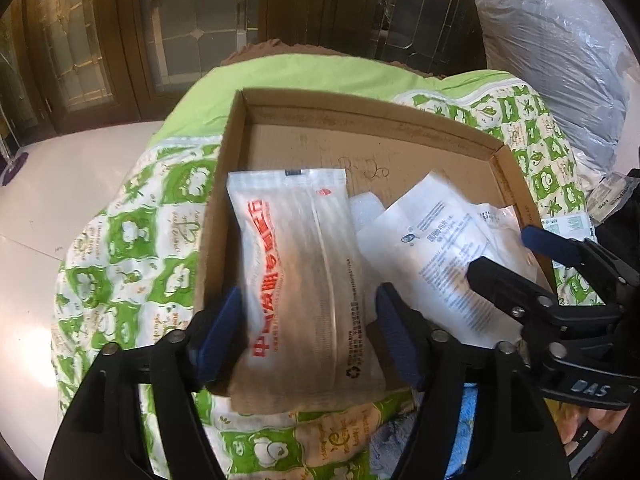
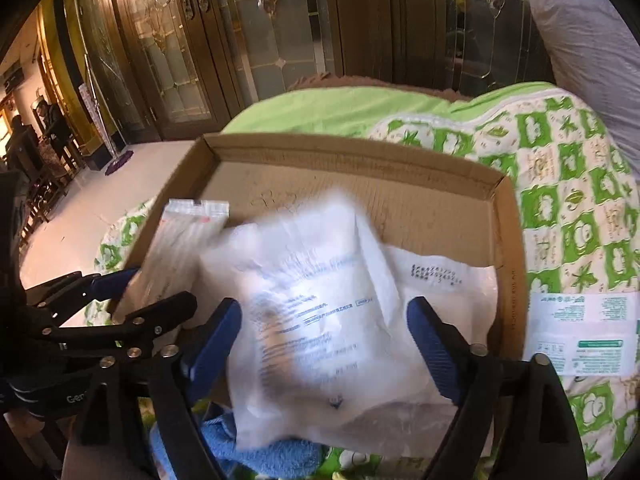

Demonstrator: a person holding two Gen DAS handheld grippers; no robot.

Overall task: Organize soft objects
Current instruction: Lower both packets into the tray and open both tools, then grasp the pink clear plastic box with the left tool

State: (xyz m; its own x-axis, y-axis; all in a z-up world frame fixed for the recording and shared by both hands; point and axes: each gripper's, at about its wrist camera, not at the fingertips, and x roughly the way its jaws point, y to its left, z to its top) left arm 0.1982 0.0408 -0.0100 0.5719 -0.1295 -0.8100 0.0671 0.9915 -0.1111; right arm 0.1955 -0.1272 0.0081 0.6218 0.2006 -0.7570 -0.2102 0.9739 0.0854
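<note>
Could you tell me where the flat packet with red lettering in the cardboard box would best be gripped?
Probably across its near short end, coming from the box's open near side: the red-lettered packet overhangs that edge, lying lengthwise between the left tongs.

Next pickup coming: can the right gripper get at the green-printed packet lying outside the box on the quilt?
Probably yes. The green-printed packet lies flat and uncovered on the quilt, just beyond the cardboard box wall, and the right gripper is open, nothing clamped.

matt brown corrugated cardboard box (image 1: 408, 136); glossy clear plastic packet with red print (image 1: 296, 276); crinkly white plastic pouch (image 2: 320, 320); soft printed cotton quilt (image 1: 132, 248); fluffy blue terry towel (image 2: 256, 452).
</note>
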